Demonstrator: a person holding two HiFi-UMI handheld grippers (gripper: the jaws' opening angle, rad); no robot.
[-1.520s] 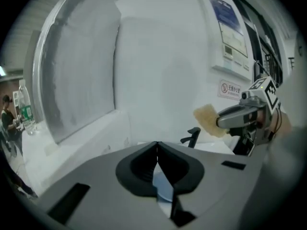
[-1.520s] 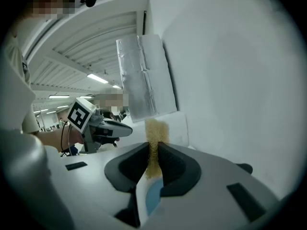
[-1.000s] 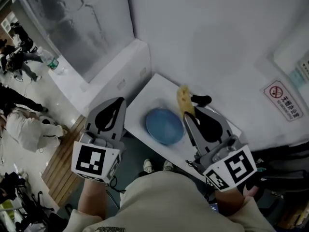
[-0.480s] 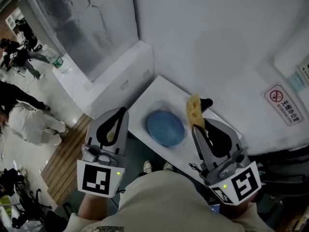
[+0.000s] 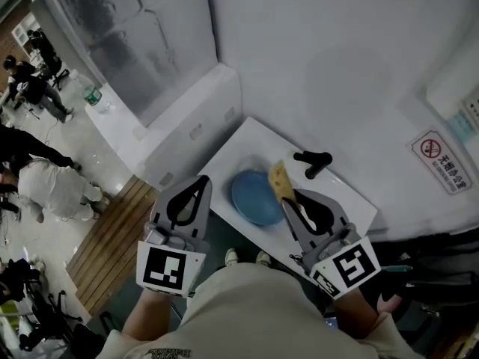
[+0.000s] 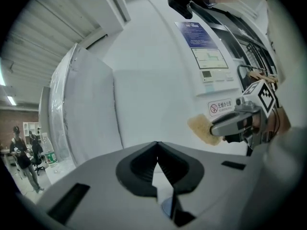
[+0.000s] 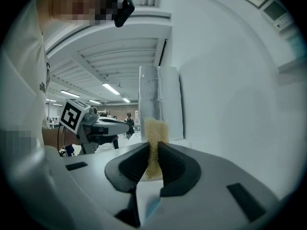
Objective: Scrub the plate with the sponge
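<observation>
A wall sign (image 5: 436, 158) shows a red prohibition circle and some characters, too small to read. The round blue plate (image 5: 251, 200) lies on a white counter (image 5: 239, 137), near a black tap (image 5: 313, 160). The right gripper (image 7: 153, 150) pinches a porous yellow sponge (image 7: 154, 126) over the plate's right edge; I cannot tell if they touch. The left gripper (image 6: 157, 147) has its jaws pressed together on nothing, just left of the plate.

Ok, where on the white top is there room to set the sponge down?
The white top is bare at its far-left corner, between the blue plate and the wall, and at the right end past the black fixture. The middle is crowded: the sponge in the right gripper is by the plate's rim.
</observation>
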